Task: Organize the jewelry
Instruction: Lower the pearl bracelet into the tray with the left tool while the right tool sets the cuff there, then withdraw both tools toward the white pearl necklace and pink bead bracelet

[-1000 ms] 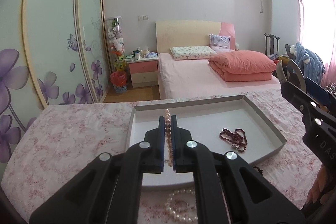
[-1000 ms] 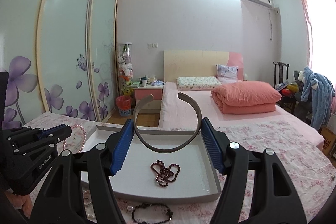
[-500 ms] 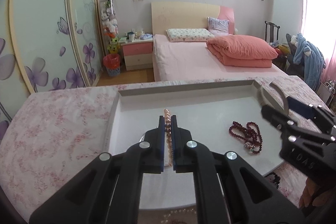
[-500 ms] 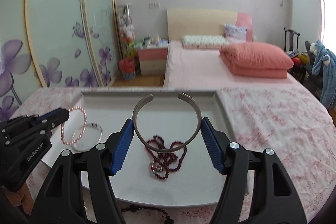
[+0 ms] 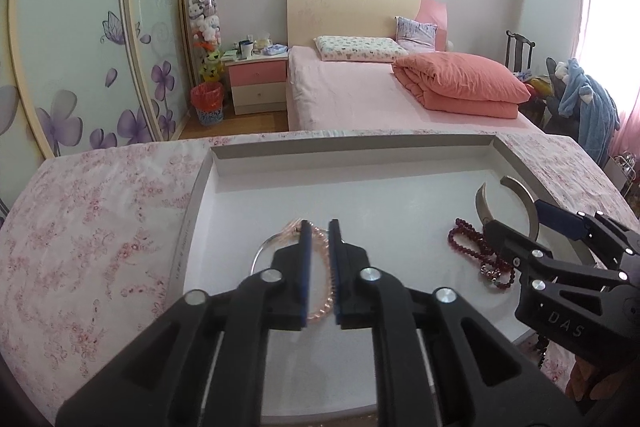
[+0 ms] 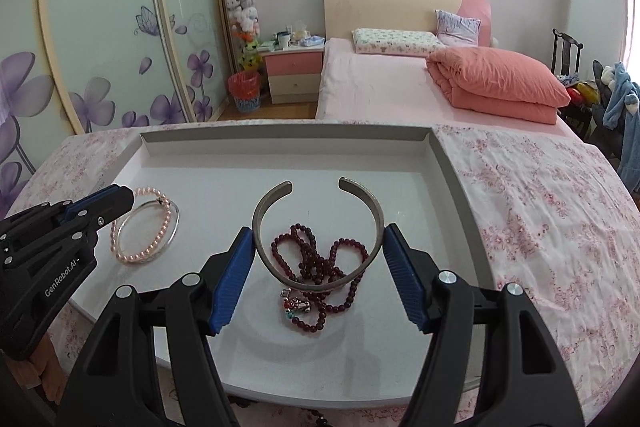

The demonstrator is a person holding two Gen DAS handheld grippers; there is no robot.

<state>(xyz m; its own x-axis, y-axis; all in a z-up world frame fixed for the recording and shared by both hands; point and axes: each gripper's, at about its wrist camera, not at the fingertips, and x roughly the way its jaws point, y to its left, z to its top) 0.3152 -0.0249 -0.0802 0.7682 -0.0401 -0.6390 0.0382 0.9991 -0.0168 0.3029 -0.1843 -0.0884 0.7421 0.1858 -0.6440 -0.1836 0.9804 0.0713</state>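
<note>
A white tray [image 6: 440,155] lies on the floral cloth. In the right wrist view a pink pearl bracelet [image 6: 158,235] and a thin silver bangle [image 6: 175,223] lie at the tray's left. My left gripper [image 5: 319,227] has parted slightly around the pearl bracelet [image 5: 325,267], which rests on the tray floor [image 5: 400,203]. My right gripper [image 6: 319,247] grips a silver cuff bangle [image 6: 260,211] between its blue pads, low over a dark red bead strand [image 6: 316,263]. The cuff [image 5: 524,195] and the red beads [image 5: 464,239] also show in the left wrist view.
The tray sits on a table with pink floral cloth [image 6: 540,211]. A dark bead strand [image 5: 541,349] lies on the cloth near the tray's front right. A bed [image 6: 384,95] and nightstand [image 6: 294,75] stand behind.
Both grippers have come down into the tray. My left gripper has opened a little and the pearl bracelet and thin bangle now lie on the tray. The cuff has lowered onto the red beads.
</note>
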